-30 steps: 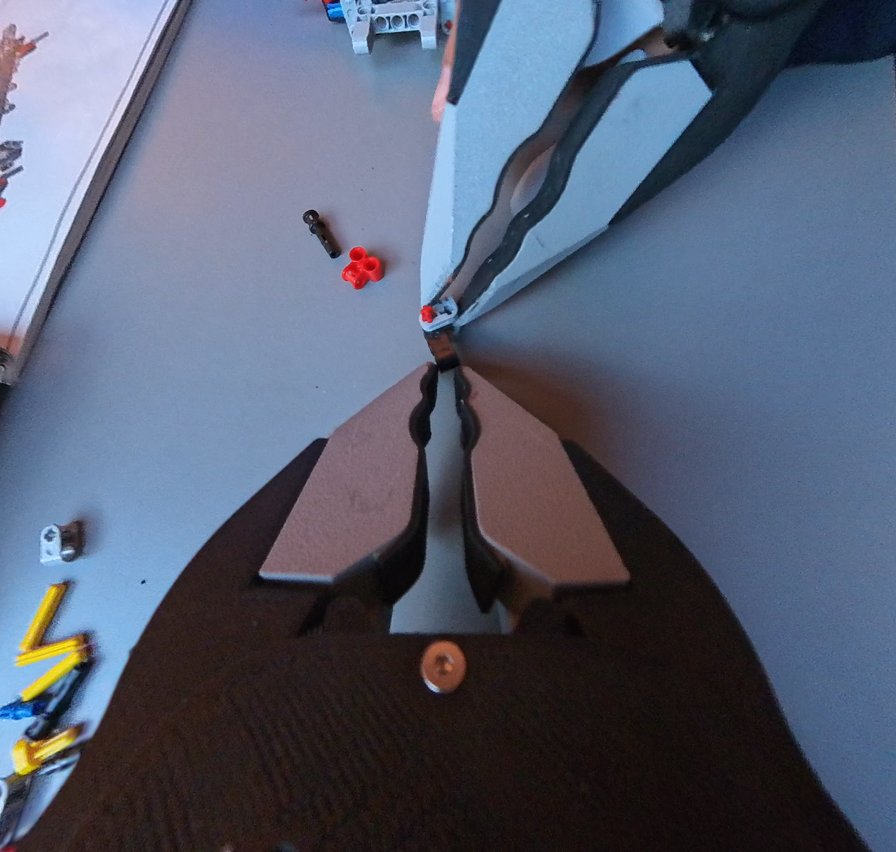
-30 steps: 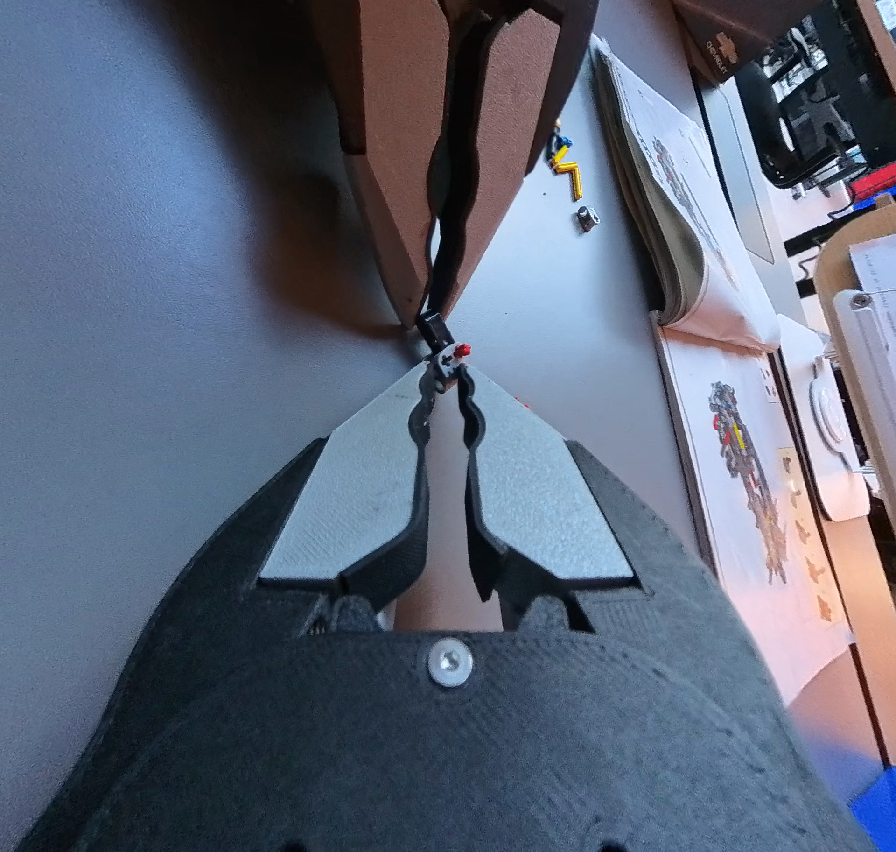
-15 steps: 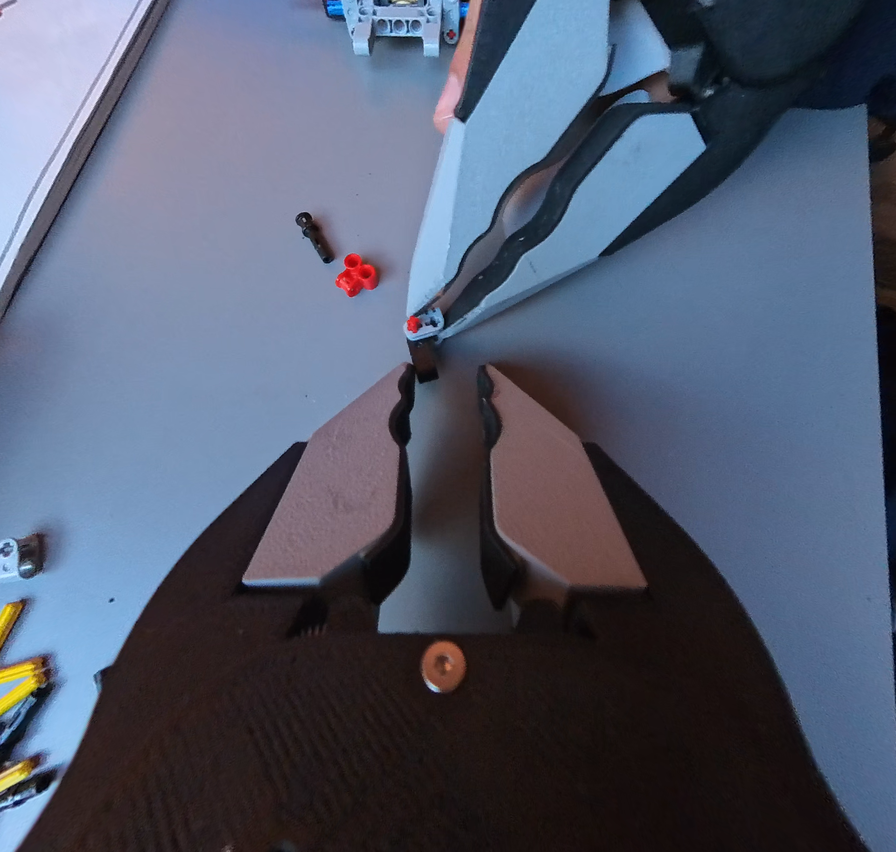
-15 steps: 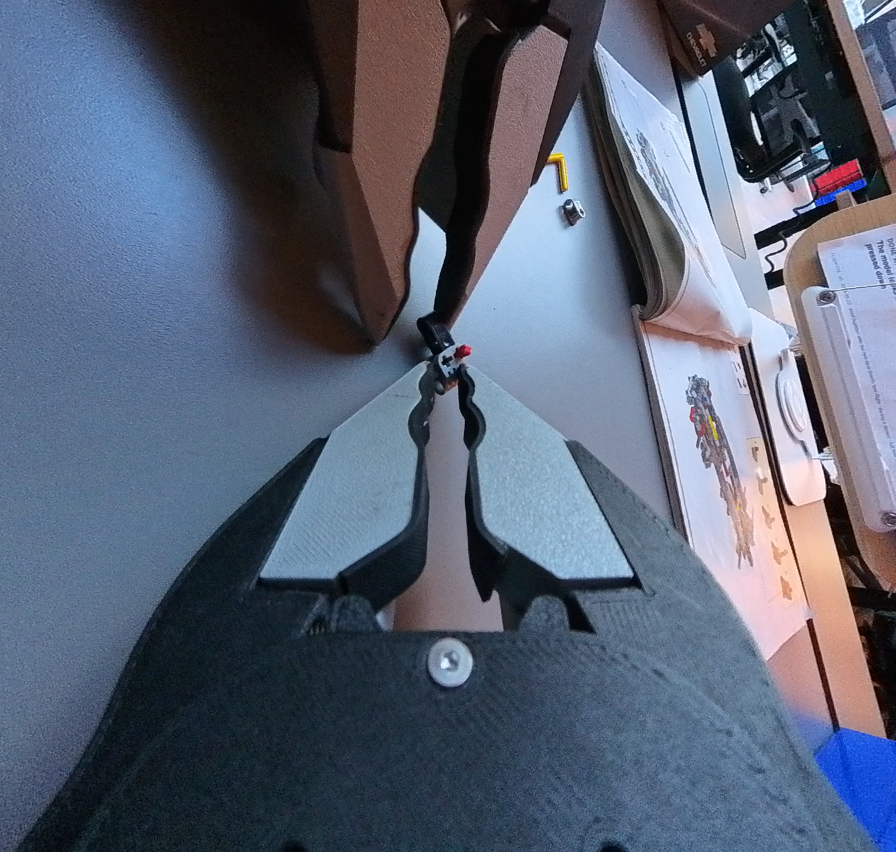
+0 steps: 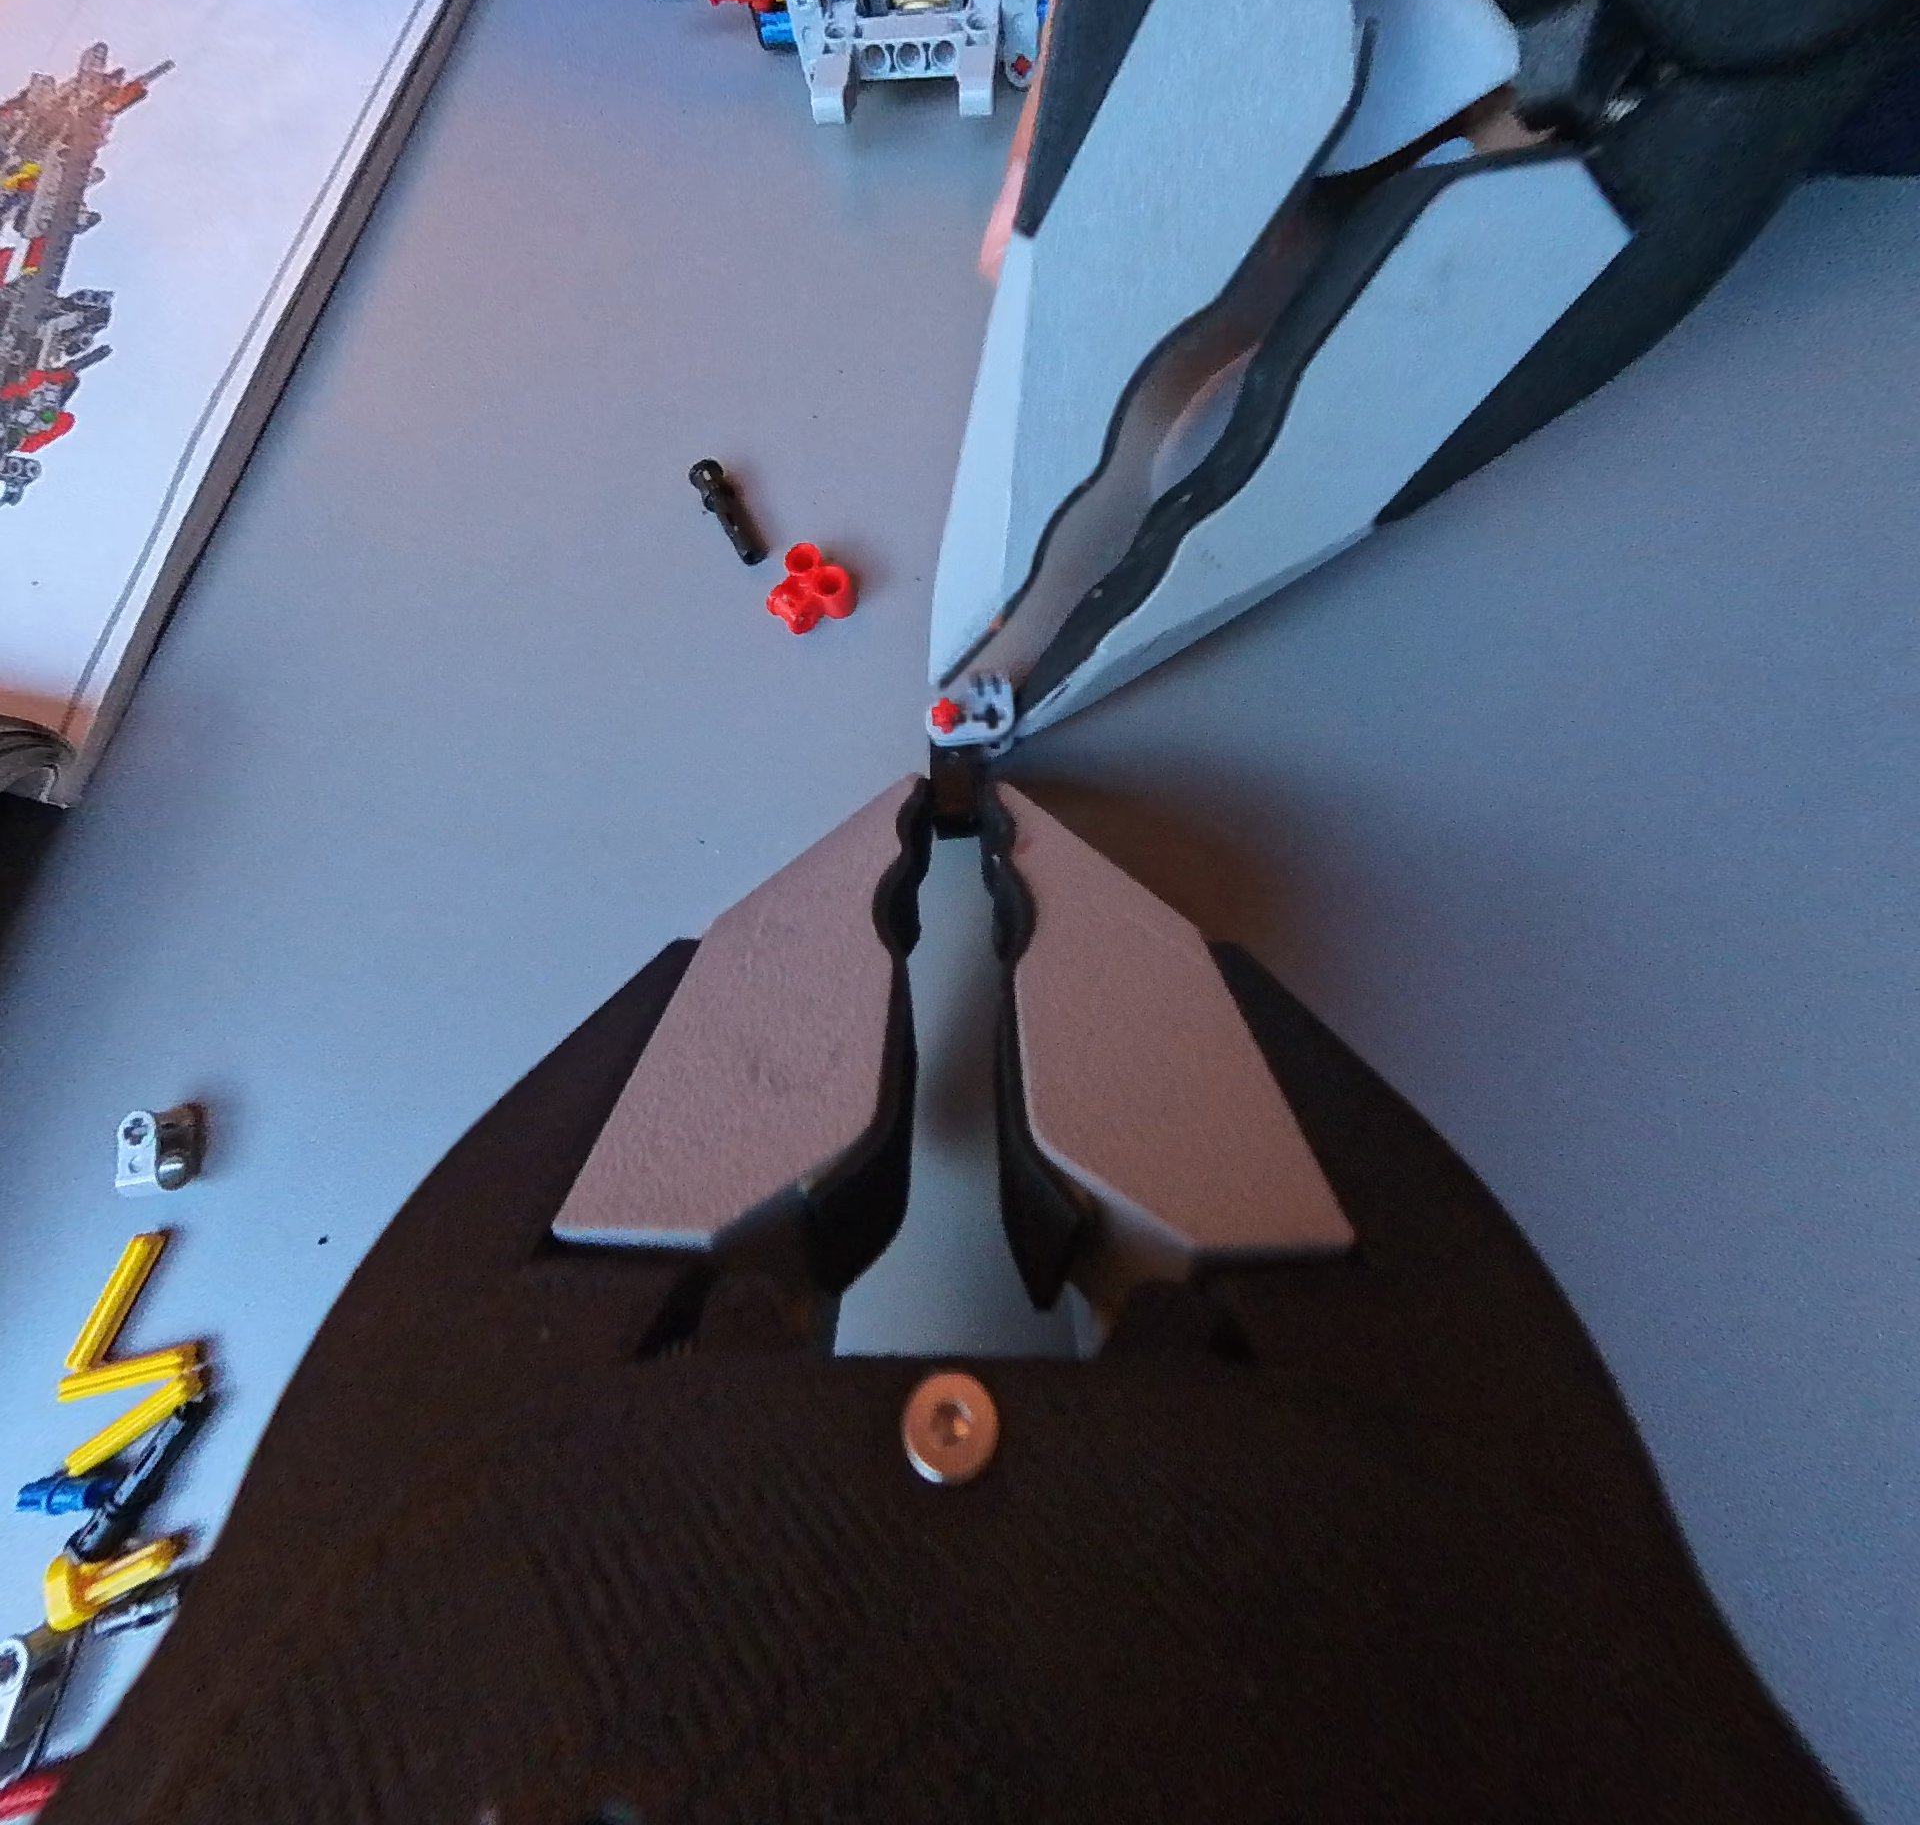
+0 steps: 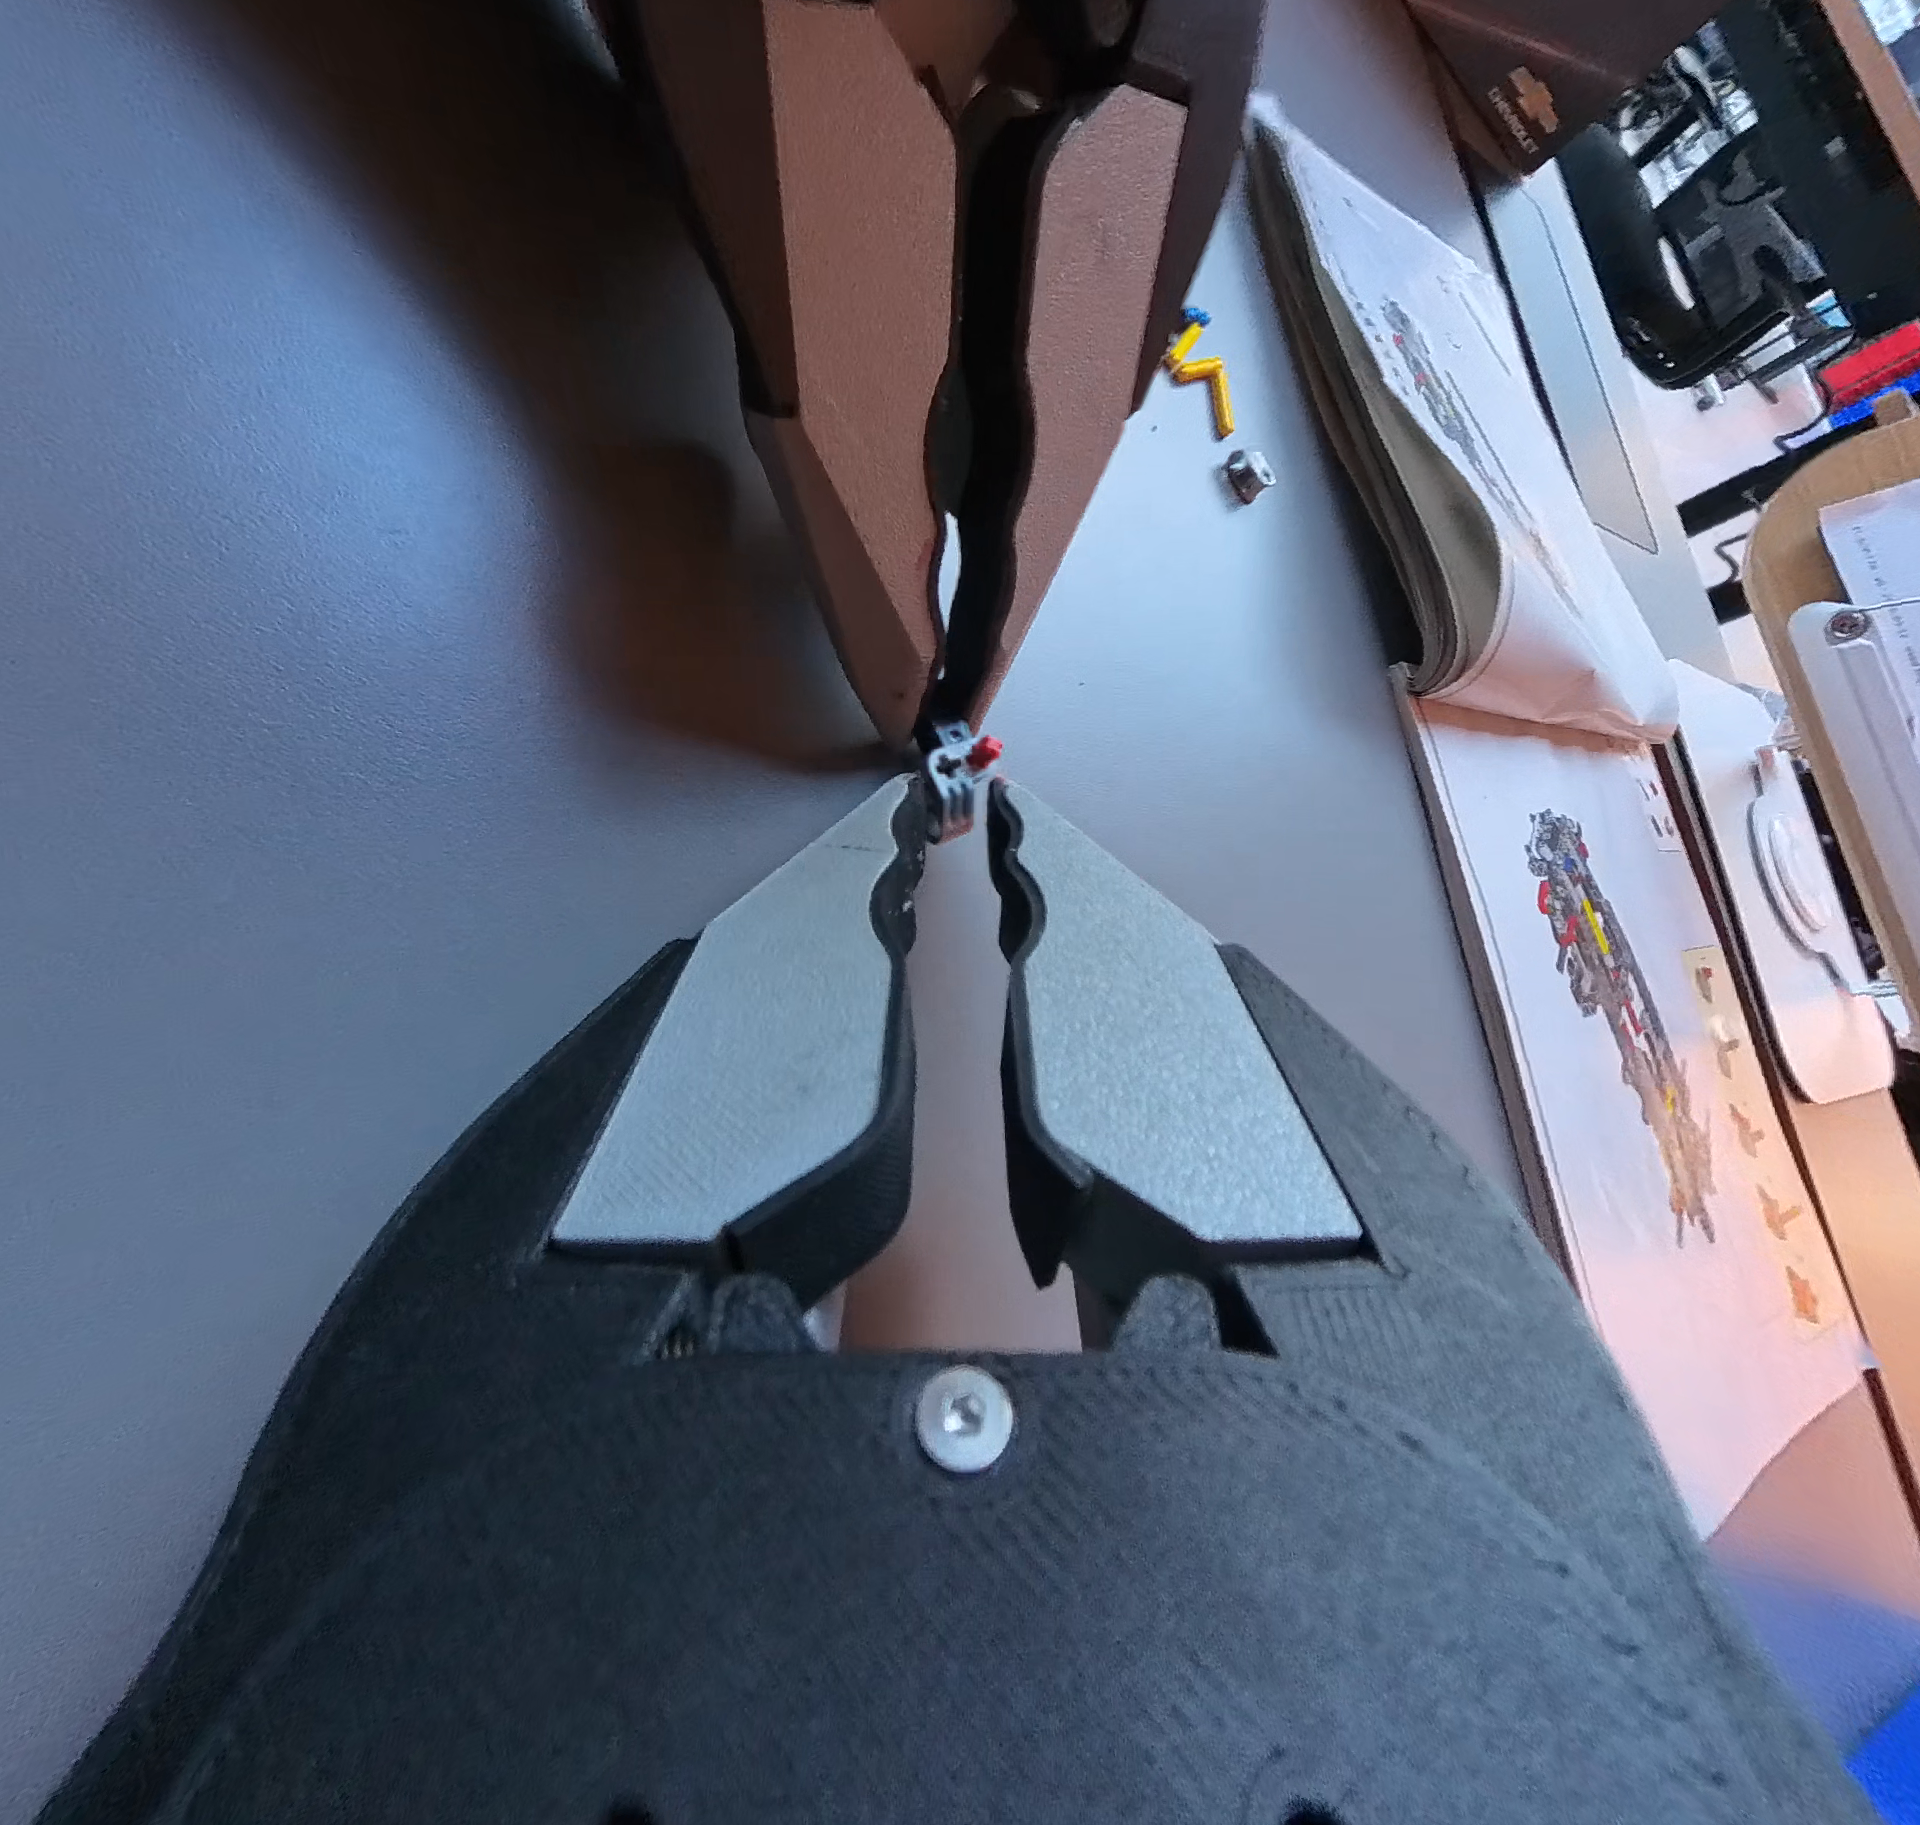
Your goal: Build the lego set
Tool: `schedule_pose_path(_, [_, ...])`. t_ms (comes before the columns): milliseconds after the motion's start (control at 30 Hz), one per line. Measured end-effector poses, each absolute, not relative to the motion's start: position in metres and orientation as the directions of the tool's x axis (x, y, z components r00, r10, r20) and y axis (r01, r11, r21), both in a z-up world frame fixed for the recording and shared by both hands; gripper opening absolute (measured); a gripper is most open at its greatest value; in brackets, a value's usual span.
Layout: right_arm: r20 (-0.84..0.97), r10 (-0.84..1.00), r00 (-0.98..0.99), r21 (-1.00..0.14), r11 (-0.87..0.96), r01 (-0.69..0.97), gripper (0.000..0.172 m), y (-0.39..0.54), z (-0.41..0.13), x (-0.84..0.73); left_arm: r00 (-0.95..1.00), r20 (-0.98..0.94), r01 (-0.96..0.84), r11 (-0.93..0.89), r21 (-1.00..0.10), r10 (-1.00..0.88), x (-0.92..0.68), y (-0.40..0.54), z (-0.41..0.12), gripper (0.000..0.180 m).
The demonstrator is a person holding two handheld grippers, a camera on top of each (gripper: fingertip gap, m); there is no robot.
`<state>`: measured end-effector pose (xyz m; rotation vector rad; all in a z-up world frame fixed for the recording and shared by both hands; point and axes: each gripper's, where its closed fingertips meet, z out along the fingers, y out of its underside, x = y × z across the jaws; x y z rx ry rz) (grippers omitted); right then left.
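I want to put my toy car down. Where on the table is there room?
Bare grey table right of both grippers, and between the black pin and the booklet. Crowded by the yellow pieces.

Soft, cool daylight falls across the grey table point(image 5: 520, 736), while a warm orange-pink cast tints the open instruction book point(image 6: 1621, 944) toward 3 o'clock in the right wrist view. A broad brownish shadow point(image 6: 582, 570) pools at 11 o'clock there. Both views bulge with wide-angle distortion; the rims smear, and the yellow pins point(image 5: 114, 1360) at 8 o'clock sit soft. No harsh glare.
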<state>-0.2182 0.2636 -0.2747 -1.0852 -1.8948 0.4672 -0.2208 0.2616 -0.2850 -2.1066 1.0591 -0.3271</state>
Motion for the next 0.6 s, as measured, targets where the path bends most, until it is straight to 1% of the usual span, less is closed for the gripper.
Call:
schedule_pose_path(267, [0.403, 0.906, -0.133, -0.793, 0.418, 0.443, 0.007, 0.274, -0.253, -0.214, 0.65, -0.097, -0.572, -0.4, -0.716, -0.754, -0.228, 0.265, -0.285, 0.007])
schedule_pose_path(467, [0.352, 0.931, -0.099, -0.812, 0.356, 0.463, 0.007, 0.282, -0.253, -0.218, 0.638, -0.124, -0.589, -0.378, -0.714, -0.76, -0.229, 0.265, -0.285, 0.007])
schedule_pose_path(600, [0.342, 0.935, -0.097, -0.798, 0.344, 0.495, 0.004, 0.289, -0.26, -0.222, 0.636, -0.107, -0.582, -0.384, -0.717, -0.764, -0.23, 0.267, -0.285, 0.006])
